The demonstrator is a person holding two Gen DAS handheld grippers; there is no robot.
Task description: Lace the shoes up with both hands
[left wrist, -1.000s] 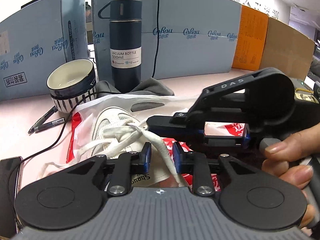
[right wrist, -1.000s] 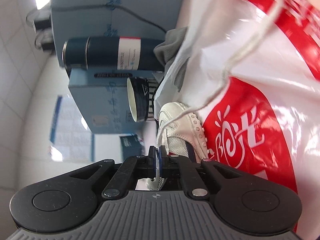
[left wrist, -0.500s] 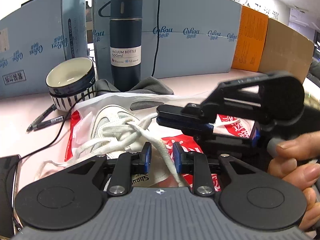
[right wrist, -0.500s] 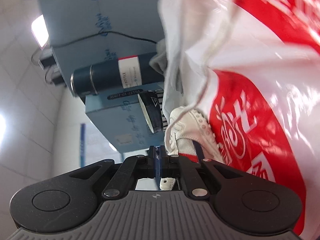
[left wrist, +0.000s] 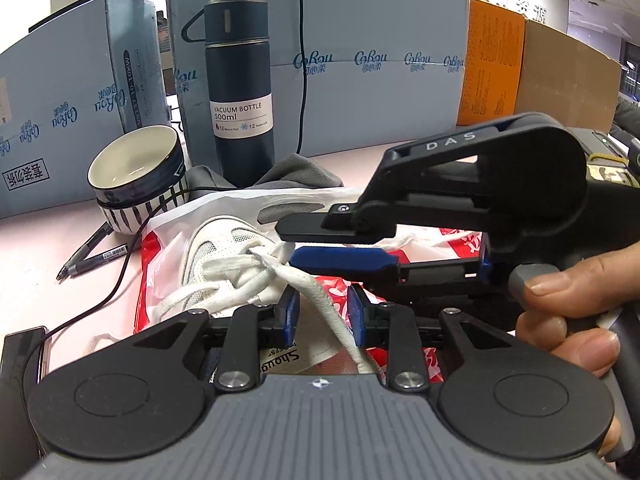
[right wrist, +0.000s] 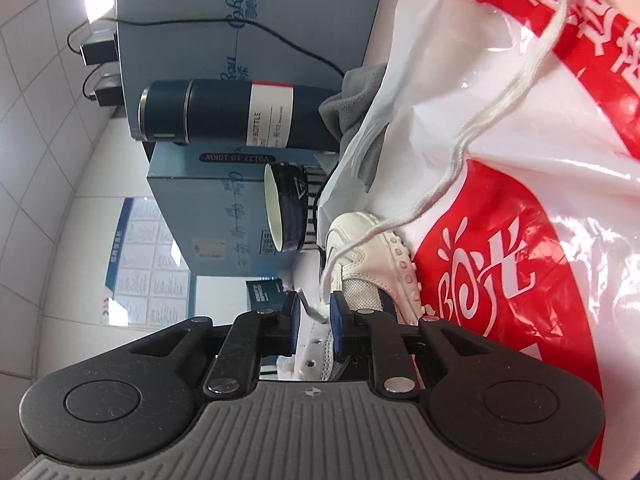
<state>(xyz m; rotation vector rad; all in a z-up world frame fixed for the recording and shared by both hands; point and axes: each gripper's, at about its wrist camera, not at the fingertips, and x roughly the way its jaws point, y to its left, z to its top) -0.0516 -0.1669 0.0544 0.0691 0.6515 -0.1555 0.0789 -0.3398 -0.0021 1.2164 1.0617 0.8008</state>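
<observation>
We are holding our left gripper [left wrist: 323,312] part-open around a slack lace [left wrist: 320,292] above the shoe [left wrist: 224,252]; our right gripper [right wrist: 314,312], rolled sideways, is opening, lace between its pads.

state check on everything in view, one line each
Left claw: open, lace between pads, not pinched.
Right claw: opening, lace between pads.
Shoe: on plastic bag, laces loose.
Bottle: upright, capped.
Bowl: tilted, empty.
Pen: lying flat.
</observation>
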